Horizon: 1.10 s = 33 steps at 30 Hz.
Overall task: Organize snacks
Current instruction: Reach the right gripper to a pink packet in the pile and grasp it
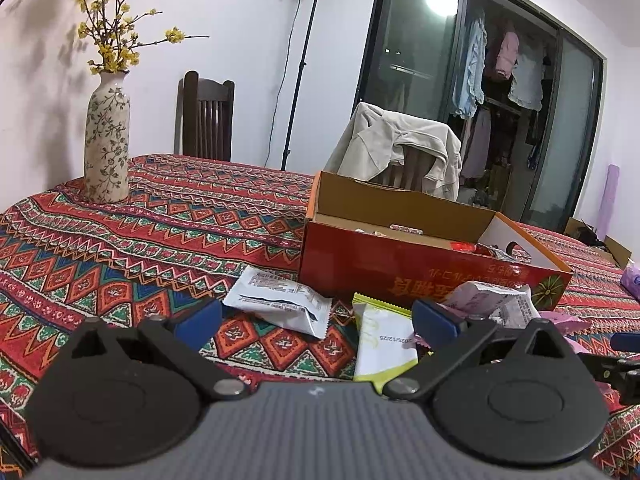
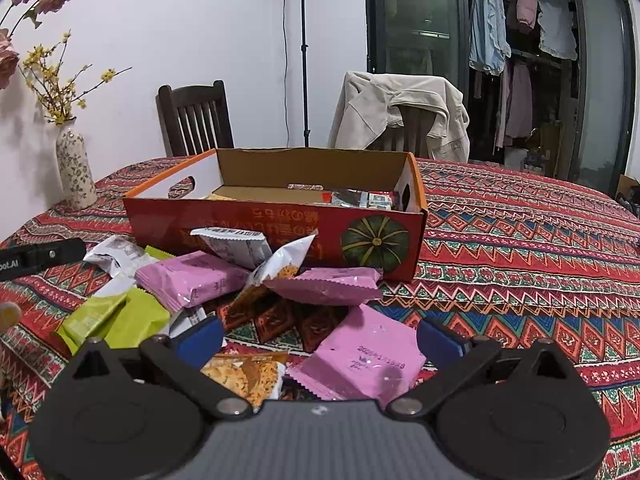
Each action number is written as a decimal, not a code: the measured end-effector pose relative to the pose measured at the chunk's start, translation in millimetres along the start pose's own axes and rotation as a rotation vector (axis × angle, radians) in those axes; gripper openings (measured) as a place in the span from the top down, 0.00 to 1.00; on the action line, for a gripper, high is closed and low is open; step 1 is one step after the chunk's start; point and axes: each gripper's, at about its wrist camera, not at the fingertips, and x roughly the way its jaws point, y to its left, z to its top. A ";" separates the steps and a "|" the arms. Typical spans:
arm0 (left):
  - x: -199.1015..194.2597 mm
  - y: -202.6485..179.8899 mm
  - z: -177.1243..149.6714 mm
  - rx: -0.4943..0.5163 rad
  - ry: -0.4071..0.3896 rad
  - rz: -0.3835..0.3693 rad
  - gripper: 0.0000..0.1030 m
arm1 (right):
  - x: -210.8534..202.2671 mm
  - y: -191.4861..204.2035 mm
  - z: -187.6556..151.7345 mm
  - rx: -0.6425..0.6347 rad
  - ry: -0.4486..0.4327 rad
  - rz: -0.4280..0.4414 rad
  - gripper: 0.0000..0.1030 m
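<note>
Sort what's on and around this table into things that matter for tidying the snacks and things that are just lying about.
For the job:
red cardboard box, some snacks already inside
pink packets
green packets
white packets
orange cracker packet
left hand-held gripper and right hand-held gripper, both open

Lying about:
flower vase
beige jacket on a chair
light stand

Just ahead of the right gripper (image 2: 320, 338), whose matt black plastic arms carry blue fingertip pads (image 2: 200, 338) and shiny metal pivot pins, lies a glossy pink foil packet (image 2: 366, 358), smooth and light-catching. Beyond it stands a cardboard box (image 2: 276, 236) with a printed red outside and raw brown, matt inside. The tablecloth (image 2: 520, 248) is woven patterned cloth. Far left of the left gripper (image 1: 316, 320) stands a glazed ceramic vase (image 1: 107, 144), faintly shiny.
</note>
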 end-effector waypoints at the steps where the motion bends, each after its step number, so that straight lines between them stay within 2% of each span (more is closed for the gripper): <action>1: 0.1 0.5 0.0 -0.004 0.001 -0.001 0.00 | 1.0 0.9 0.1 -0.004 0.003 0.000 0.00; 11: 2.9 3.4 0.3 -0.024 0.016 0.001 0.00 | 20.9 2.6 19.2 -0.032 0.042 -0.048 0.00; 14: 3.7 4.5 0.0 -0.031 0.020 0.003 0.00 | 26.0 0.7 27.8 -0.019 0.032 -0.052 0.00; 18: 4.5 5.3 0.0 -0.038 0.025 0.003 0.00 | 37.7 -0.9 35.4 -0.017 0.027 -0.098 0.00; 22: 5.9 5.9 0.3 -0.041 0.030 0.002 0.00 | 50.6 -4.3 40.7 -0.014 0.051 -0.109 0.00; 26: 6.9 6.8 0.2 -0.045 0.035 0.003 0.00 | 60.3 -5.8 42.3 -0.011 0.079 -0.081 0.00; 29: 7.5 7.0 0.0 -0.047 0.038 0.004 0.00 | 66.6 -10.2 38.0 0.019 0.108 -0.020 0.03; 33: 8.7 7.2 -0.1 -0.048 0.043 0.005 0.00 | 62.3 -9.2 33.5 0.031 0.094 0.042 0.25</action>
